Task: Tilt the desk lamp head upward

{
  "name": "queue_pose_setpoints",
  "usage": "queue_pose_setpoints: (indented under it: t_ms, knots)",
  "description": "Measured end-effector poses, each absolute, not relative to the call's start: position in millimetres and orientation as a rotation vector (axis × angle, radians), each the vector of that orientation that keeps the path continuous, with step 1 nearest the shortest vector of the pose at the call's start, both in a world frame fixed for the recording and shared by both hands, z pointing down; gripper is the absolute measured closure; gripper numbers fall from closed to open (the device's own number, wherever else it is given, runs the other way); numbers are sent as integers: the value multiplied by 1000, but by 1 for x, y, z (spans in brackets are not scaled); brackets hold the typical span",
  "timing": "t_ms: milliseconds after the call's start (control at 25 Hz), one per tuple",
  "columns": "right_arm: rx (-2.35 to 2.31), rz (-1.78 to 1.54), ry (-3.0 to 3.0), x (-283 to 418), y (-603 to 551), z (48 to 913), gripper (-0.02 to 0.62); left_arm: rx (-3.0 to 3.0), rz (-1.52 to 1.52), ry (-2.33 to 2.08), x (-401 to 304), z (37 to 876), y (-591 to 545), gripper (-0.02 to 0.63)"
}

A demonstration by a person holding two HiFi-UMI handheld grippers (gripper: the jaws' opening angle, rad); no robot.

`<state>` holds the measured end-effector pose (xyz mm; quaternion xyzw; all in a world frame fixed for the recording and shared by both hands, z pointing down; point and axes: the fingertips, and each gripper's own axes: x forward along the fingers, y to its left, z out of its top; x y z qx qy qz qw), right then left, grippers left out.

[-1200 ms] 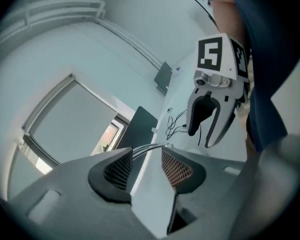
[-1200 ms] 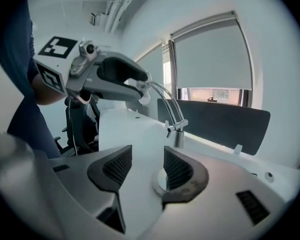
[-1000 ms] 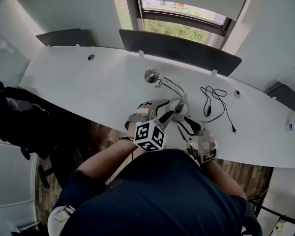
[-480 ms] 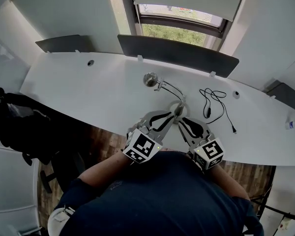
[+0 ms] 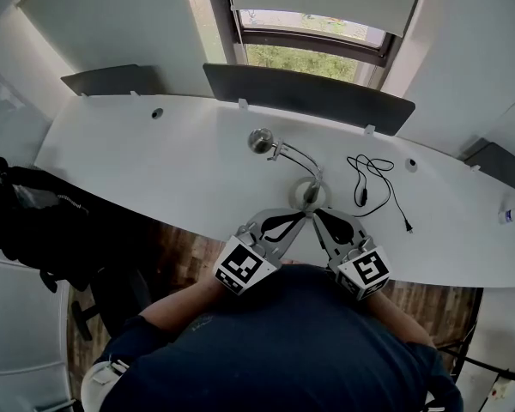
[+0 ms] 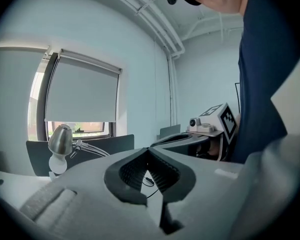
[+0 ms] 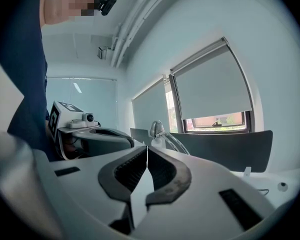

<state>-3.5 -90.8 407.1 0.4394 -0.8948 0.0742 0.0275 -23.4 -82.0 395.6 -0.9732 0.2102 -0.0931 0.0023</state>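
Just shut left gripper (image 6: pixel 149 151) and right gripper (image 7: pixel 147 150) on nothing and backed off lamp (image 5: pixel 260 140), tilting seemingly finished.

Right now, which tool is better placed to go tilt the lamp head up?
Right, probably. The lamp head sits almost straight ahead of the right tool, while the left tool sees it well off to one side. Both tools have just shut on nothing, so either must reopen first.
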Motion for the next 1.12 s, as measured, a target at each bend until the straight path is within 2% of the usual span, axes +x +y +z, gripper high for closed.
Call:
queue_pose_setpoints:
  t_ms: [1120]
  knots:
    - [1318, 245, -2768, -7, -89, 410, 584, -3038, -298, 655, -19, 401, -81, 599]
